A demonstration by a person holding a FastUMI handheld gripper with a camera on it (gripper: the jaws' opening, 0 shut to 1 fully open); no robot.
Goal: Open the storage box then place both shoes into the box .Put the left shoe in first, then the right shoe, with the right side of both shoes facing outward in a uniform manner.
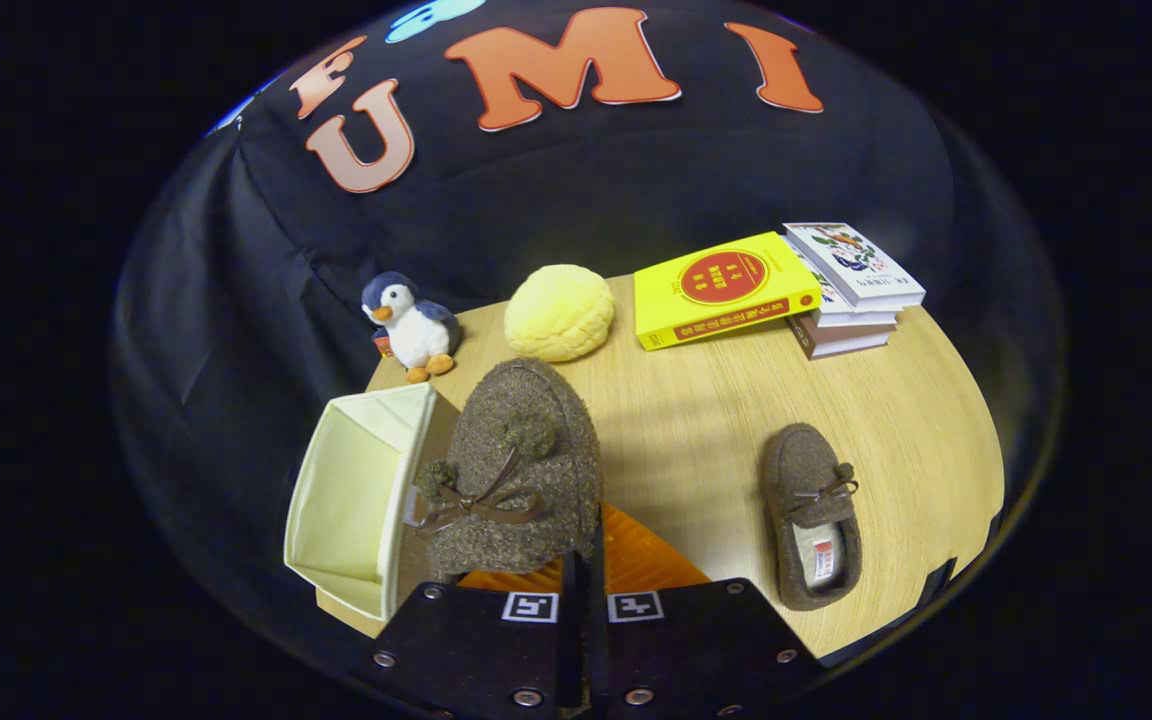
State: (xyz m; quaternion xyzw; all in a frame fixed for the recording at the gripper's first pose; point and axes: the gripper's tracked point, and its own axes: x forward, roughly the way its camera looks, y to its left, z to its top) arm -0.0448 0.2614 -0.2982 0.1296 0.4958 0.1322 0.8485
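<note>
Shoe number one was held in the closed gripper, lifted beside the open box, its mate left on the table, so lowering it inside was judged the next move.

The gripper sits low in the gripper view, its 2 fingers pulled in close together with just a thin slit between them. They're clamped on the rear of the brown fuzzy shoe, which hangs right ahead of them, toe pointing away and bow facing up. Each finger carries 1 small square marker near the tip, side by side. Can't see the hand holding it.
</note>
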